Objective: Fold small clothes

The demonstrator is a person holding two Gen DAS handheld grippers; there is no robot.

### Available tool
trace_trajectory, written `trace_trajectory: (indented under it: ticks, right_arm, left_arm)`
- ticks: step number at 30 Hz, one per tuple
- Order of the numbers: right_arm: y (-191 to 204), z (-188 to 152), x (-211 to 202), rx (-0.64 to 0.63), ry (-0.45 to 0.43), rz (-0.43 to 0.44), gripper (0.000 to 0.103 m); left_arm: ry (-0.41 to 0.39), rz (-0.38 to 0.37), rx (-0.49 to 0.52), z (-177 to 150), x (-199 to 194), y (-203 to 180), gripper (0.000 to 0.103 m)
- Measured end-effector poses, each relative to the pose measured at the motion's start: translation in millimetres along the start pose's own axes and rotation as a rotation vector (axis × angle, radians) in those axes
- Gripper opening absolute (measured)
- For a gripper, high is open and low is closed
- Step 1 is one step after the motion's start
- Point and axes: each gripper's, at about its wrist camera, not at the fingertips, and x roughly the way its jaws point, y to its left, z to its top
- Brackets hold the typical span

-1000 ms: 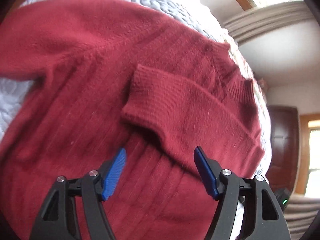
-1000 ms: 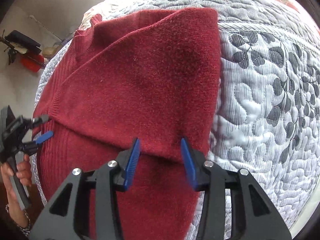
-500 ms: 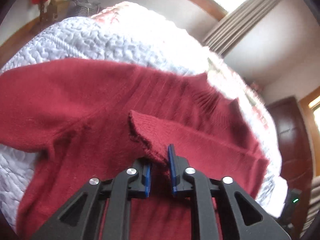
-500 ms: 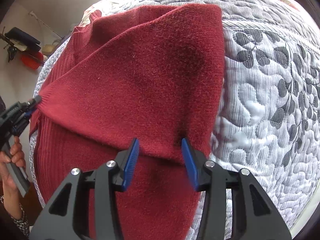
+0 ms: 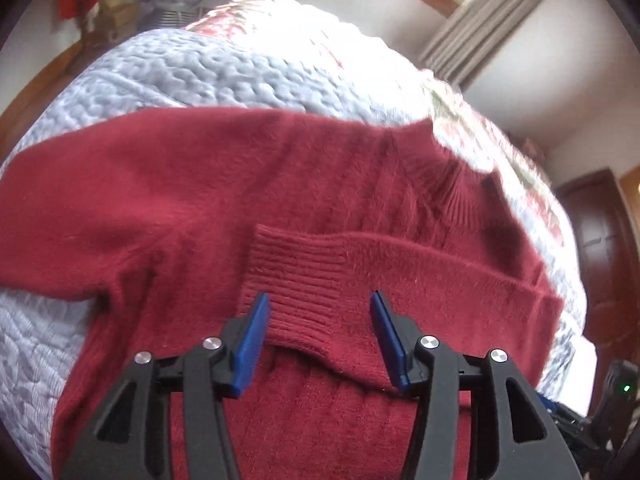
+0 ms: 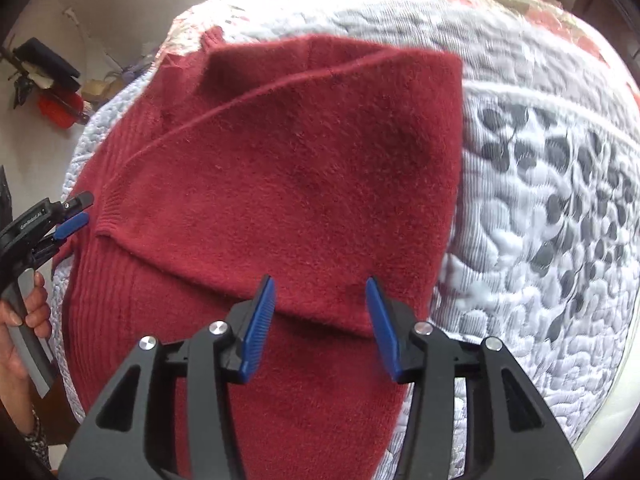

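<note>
Hiding sweater (image 5: 280,184) hem | left claw (image 5: 318,336) parted | sleeve cuff (image 5: 296,276) between

Daylight is washing over a white quilted bedspread (image 5: 224,76) patterned with grey leaves. Beige pleated curtains (image 5: 492,20) are hanging beside a wood-framed window, and a dark brown wooden door (image 5: 604,248) is standing against pale walls.

Left gripper (image 5: 318,338): fingers (image 5: 252,340) are standing spread wide, gripping nothing. Seen from the right wrist view, the left gripper (image 6: 74,216) is pointing rightward, with a hand (image 6: 22,320) wrapping its grey handle. Right gripper (image 6: 320,326): fingers (image 6: 260,328) are likewise standing apart, empty, pointing forward and downward.
</note>
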Motion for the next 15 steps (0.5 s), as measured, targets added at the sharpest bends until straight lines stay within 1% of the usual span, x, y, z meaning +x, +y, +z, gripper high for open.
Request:
trace_trajectory:
  ticks: [1,3,5,6,7,9,10,11,12,13,15]
  right_arm:
    - [-1,-1,9,0.014,0.017,-0.004,0.047]
    - [-4,0,21,0.032,0.016,0.006,0.047]
    - [-2,2,22,0.042,0.017,-0.001,0.048]
    - [2,3,22,0.041,0.019,-0.005,0.051]
    - [5,4,19,0.043,0.022,-0.019,0.051]
    - [17,5,6,0.036,0.000,-0.045,0.050]
    - [23,4,-3,0.029,-0.025,-0.047,0.052]
    - [32,3,-14,0.026,-0.051,-0.041,0.053]
    - [40,2,-23,0.025,-0.069,-0.029,0.057]
    - [49,2,-29,0.022,-0.079,-0.021,0.057]
    - [71,2,-37,0.000,-0.095,-0.013,0.057]
  left_arm:
    - [0.020,0.011,0.010,-1,6,2,0.052]
    - [0.065,0.037,0.021,-6,26,8,0.051]
    - [0.069,0.050,0.046,-6,36,7,0.050]
    - [0.070,0.050,0.058,-5,35,5,0.050]
    - [0.075,0.044,0.061,-4,32,3,0.050]
    - [0.077,-0.001,0.037,1,19,8,0.051]
    - [0.067,-0.034,0.017,2,6,14,0.057]
    - [0.053,-0.048,0.004,3,-7,22,0.060]
    - [0.039,-0.050,-0.004,3,-20,32,0.066]
    - [0.030,-0.046,-0.009,2,-30,43,0.069]
    - [0.021,-0.017,-0.026,1,-49,73,0.069]
